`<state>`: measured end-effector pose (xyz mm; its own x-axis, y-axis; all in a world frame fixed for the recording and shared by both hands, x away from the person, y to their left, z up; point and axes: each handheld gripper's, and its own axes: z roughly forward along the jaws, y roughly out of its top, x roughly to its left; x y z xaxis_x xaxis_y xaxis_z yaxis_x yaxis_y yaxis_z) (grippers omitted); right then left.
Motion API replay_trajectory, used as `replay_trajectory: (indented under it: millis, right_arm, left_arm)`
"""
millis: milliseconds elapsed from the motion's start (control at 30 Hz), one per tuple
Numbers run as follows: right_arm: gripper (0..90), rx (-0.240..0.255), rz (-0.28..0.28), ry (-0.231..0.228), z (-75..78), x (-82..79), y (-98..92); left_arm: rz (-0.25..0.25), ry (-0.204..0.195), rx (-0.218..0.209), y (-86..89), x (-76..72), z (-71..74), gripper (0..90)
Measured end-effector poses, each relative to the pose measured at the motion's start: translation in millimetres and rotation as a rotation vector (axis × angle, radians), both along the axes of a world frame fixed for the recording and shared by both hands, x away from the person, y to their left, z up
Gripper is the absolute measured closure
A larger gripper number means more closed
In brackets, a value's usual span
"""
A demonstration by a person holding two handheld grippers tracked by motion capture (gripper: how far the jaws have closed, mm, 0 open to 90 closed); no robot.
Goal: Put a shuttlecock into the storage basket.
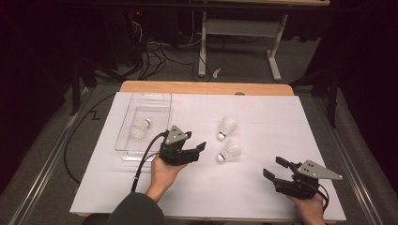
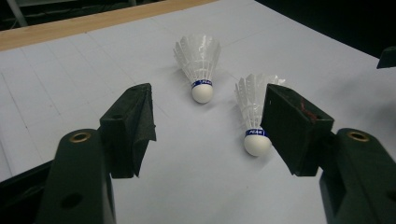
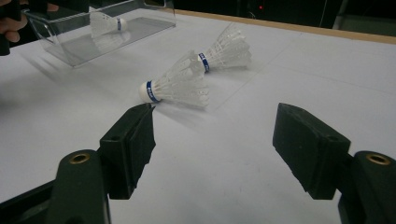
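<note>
On the white table (image 1: 263,197), the left gripper (image 1: 193,151), jaws released, faced two loose shuttlecocks (image 1: 229,151) at centre; one lay in the tray (image 1: 123,147) far left. Next: probably closing on the nearer. The right gripper (image 1: 275,168) waited, released.

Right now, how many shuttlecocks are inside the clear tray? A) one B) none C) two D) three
A: one shuttlecock lies on its side inside the clear tray, while the other two shuttlecocks lie on the white mat to its right, outside it, between the open left gripper and the open right gripper.
</note>
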<state>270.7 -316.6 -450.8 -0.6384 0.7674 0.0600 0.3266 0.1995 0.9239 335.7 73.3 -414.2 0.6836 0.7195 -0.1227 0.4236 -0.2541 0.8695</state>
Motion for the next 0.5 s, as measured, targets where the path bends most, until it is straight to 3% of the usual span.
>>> replay_trajectory:
  millis: [500]
  right_arm:
    - [29.8, 0.001, 0.001, 0.001, 0.0, -0.1, 0.0]
  left_arm:
    - [-0.034, 0.0, 0.019, -16.0, 4.0, 0.1, 35.3]
